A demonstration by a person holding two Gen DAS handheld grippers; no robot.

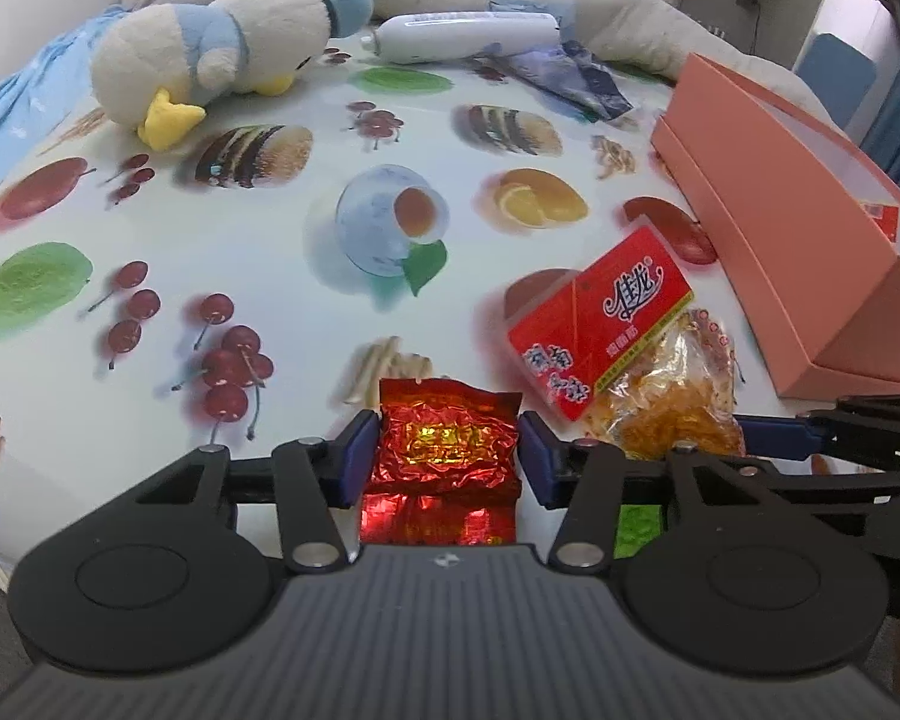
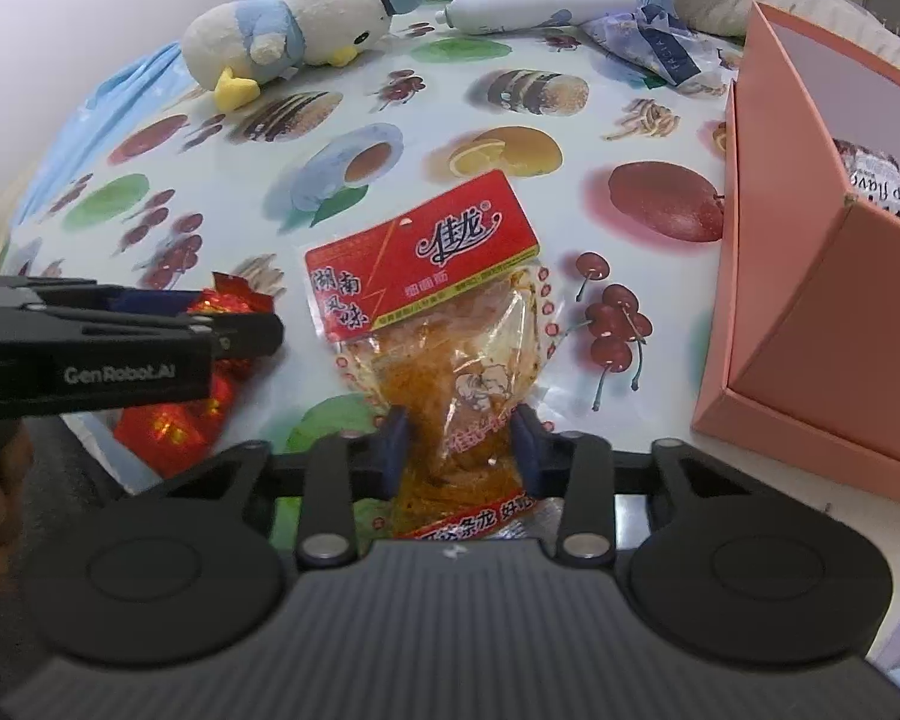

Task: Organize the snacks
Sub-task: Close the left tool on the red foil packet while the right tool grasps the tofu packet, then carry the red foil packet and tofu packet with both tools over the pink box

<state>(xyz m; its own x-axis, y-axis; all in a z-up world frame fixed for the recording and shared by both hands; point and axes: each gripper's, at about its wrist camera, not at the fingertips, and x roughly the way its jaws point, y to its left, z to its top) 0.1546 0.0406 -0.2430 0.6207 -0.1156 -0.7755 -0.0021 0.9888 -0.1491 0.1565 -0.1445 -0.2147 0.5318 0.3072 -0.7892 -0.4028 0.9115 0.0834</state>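
My left gripper [image 1: 447, 450] is shut on a crinkled red foil packet [image 1: 447, 450], its blue pads pressing both sides; the packet also shows in the right wrist view [image 2: 168, 420]. My right gripper [image 2: 457, 450] is shut on a clear snack bag with a red header card [image 2: 438, 276], gripping its lower part; the bag also shows in the left wrist view [image 1: 624, 342]. A pink open box [image 2: 810, 276] stands to the right with snack packs inside; it also shows in the left wrist view [image 1: 768, 180].
A fruit-print tablecloth [image 1: 270, 210] covers the table. At the back lie a plush duck [image 1: 222, 54], a white bottle [image 1: 468, 36] and a blue wrapper [image 1: 576, 78]. The left gripper's body [image 2: 90, 348] crosses the right wrist view at left.
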